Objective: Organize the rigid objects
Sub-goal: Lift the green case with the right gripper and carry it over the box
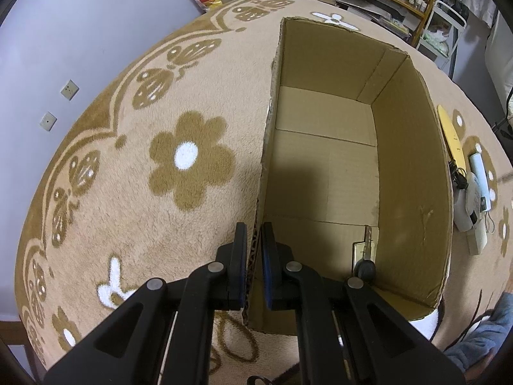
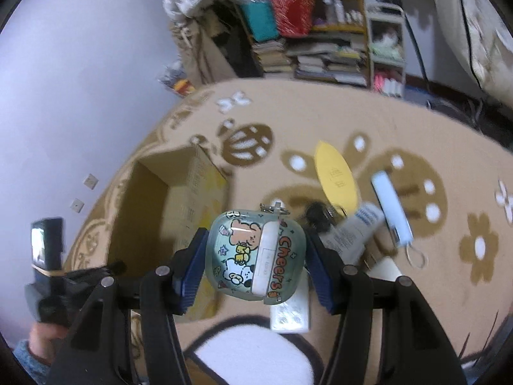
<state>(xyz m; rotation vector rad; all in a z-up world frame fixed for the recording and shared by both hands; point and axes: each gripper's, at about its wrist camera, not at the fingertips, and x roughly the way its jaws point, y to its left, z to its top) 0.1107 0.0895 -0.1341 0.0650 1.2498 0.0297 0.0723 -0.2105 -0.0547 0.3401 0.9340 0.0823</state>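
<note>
An open cardboard box (image 1: 413,160) stands on the flowered rug. My left gripper (image 1: 255,234) is shut on the box's left wall, one pad on either side of the top edge. On the box floor near the front lies a key with a black head (image 1: 365,261). In the right wrist view my right gripper (image 2: 256,240) is shut on a mint-green earbud case (image 2: 253,256) with cartoon animals and the word "Cheers". The case hangs in the air above the rug, to the right of the box (image 2: 179,199).
On the rug right of the box lie a yellow oval piece (image 2: 335,176), a light-blue bar with a loop (image 2: 392,211), a white tube (image 2: 356,227), a black key fob (image 2: 317,215) and a blister pack (image 2: 290,316). Cluttered shelves (image 2: 320,32) stand behind.
</note>
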